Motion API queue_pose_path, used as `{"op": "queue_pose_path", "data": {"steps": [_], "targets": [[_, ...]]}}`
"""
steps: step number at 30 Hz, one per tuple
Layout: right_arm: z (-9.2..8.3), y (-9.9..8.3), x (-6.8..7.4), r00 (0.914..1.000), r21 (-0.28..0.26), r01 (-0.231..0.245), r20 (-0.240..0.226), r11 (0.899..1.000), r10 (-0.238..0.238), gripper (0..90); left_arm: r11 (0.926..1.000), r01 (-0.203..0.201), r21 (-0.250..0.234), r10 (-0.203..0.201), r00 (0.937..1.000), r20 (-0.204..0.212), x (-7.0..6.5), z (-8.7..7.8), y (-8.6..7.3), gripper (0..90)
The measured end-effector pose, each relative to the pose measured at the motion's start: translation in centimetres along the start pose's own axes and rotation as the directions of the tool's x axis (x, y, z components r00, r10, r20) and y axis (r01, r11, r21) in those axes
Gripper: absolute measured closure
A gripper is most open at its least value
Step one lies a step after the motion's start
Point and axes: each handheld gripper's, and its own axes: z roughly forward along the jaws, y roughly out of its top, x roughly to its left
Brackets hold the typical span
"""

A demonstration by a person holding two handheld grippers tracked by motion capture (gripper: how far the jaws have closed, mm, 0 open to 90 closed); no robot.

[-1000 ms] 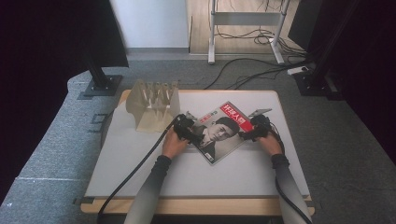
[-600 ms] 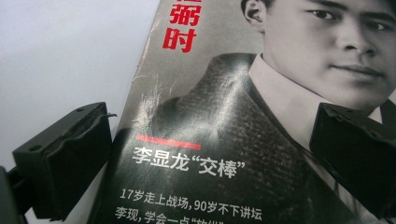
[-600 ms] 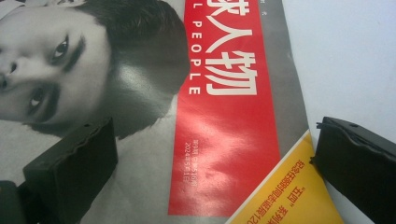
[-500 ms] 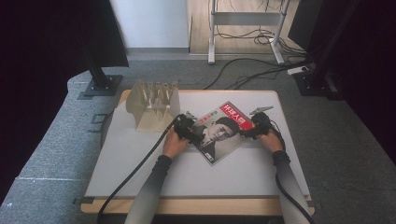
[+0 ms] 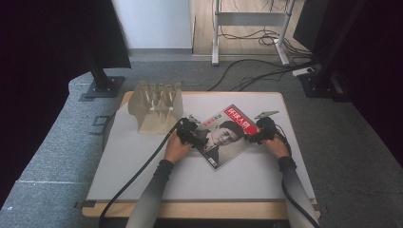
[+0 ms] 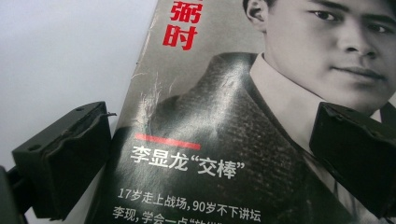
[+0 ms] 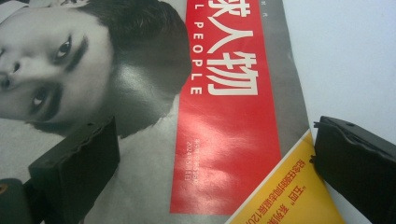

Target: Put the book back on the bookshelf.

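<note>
Glossy magazine with black-and-white portrait cover and red title band (image 5: pixel 224 134) lies flat, skewed, closed, mid white tabletop (image 5: pixel 142 166). Left gripper (image 5: pixel 194 135) at spine-side edge, jaws spread wide, 1 over bare table, 1 over cover; nothing clamped. Right gripper (image 5: pixel 256 133) at opposite corner by red band and yellow patch (image 7: pixel 285 196), jaws likewise wide, straddling edge. Pale slotted upright rack (image 5: pixel 156 105) stands apart, far-left, slots empty. Judgement: early stage; 2 grips not yet closed, lift and any filing in rack remain.
</note>
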Motion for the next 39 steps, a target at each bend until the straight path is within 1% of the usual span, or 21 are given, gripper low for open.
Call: {"op": "queue_pose_path", "data": {"steps": [1,2,5,18,19,21,23,24,25,26,28,31,32,33,34,35,37,39], "targets": [[-0.1,-0.1,0.1,1.0000,-0.001,-0.004,0.001,1.000,0.004,0.4,1.0000,0.007,-0.007,-0.007,1.0000,0.000,-0.1,0.0,-0.1,0.0],[-0.1,-0.2,0.2,1.0000,-0.003,0.001,0.000,1.000,-0.001,0.4,1.0000,0.000,-0.004,0.000,1.0000,0.001,-0.2,-0.1,-0.2,0.0],[-0.4,-0.5,0.5,1.0000,-0.006,0.005,-0.004,1.000,-0.005,0.4,0.9999,0.004,-0.012,-0.004,1.0000,0.001,-0.5,-0.3,-0.6,0.0],[-1.7,-2.0,2.9,0.9998,-0.003,0.014,-0.016,1.000,-0.014,0.5,0.9995,-0.020,0.023,0.020,0.9997,0.017,-1.7,-2.0,-2.2,0.0],[-1.8,-2.1,3.1,0.9997,-0.002,0.015,-0.017,1.000,-0.015,0.5,0.9996,-0.017,0.022,0.016,0.9997,0.018,-2.0,-2.3,-2.5,0.0],[-1.9,-2.2,3.3,0.9997,-0.003,0.019,-0.018,1.000,-0.019,0.5,0.9996,-0.017,0.023,0.017,0.9997,0.019,-2.2,-2.5,-2.7,0.0],[-2.2,-2.5,4.0,0.9995,-0.003,0.020,-0.022,1.000,-0.021,0.5,0.9993,-0.024,0.030,0.024,0.9995,0.021,-2.5,-3.0,-3.3,0.0],[-2.2,-2.5,4.0,0.9995,-0.003,0.020,-0.022,1.000,-0.021,0.5,0.9993,-0.024,0.030,0.024,0.9995,0.021,-2.5,-3.0,-3.3,0.0],[-2.4,-2.7,4.4,0.9994,0.001,0.024,-0.024,1.000,-0.024,0.5,0.9992,-0.025,0.030,0.024,0.9995,0.022,-2.8,-3.4,-3.8,0.0],[-2.5,-2.8,4.7,0.9993,0.002,0.027,-0.026,1.000,-0.027,0.5,0.9992,-0.025,0.030,0.024,0.9995,0.022,-2.8,-3.4,-3.8,0.0],[-2.6,-2.9,4.9,0.9991,0.003,0.032,-0.027,0.999,-0.032,0.5,0.9992,-0.027,0.029,0.026,0.9994,0.023,-3.1,-3.8,-4.2,0.0],[-3.0,-3.4,5.9,0.9990,0.003,0.032,-0.032,0.999,-0.032,0.5,0.9993,-0.025,0.026,0.024,0.9994,0.023,-3.5,-4.3,-4.9,0.0],[-3.2,-3.5,6.2,0.9990,0.003,0.032,-0.032,0.999,-0.032,0.5,0.9993,-0.026,0.027,0.025,0.9994,0.025,-3.8,-4.7,-5.4,0.0],[-3.3,-3.7,6.5,0.9990,0.003,0.033,-0.031,0.999,-0.033,0.5,0.9993,-0.026,0.027,0.025,0.9994,0.025,-3.8,-4.7,-5.4,0.0],[-3.4,-3.8,6.8,0.9990,0.002,0.033,-0.032,0.999,-0.033,0.5,0.9994,-0.025,0.024,0.025,0.9994,0.023,-4.1,-5.1,-5.8,0.0],[-3.4,-3.8,6.8,0.9990,0.002,0.033,-0.032,0.999,-0.033,0.5,0.9994,-0.025,0.024,0.025,0.9994,0.023,-4.1,-5.1,-5.8,0.0],[-3.7,-4.1,7.5,0.9987,0.005,0.037,-0.035,0.999,-0.037,0.5,0.9992,-0.026,0.031,0.026,0.9994,0.023,-4.6,-5.7,-6.5,0.0],[-3.8,-4.2,7.7,0.9986,0.005,0.039,-0.036,0.999,-0.039,0.5,0.9990,-0.029,0.033,0.028,0.9993,0.026,-4.8,-6.0,-6.8,0.0]]}}
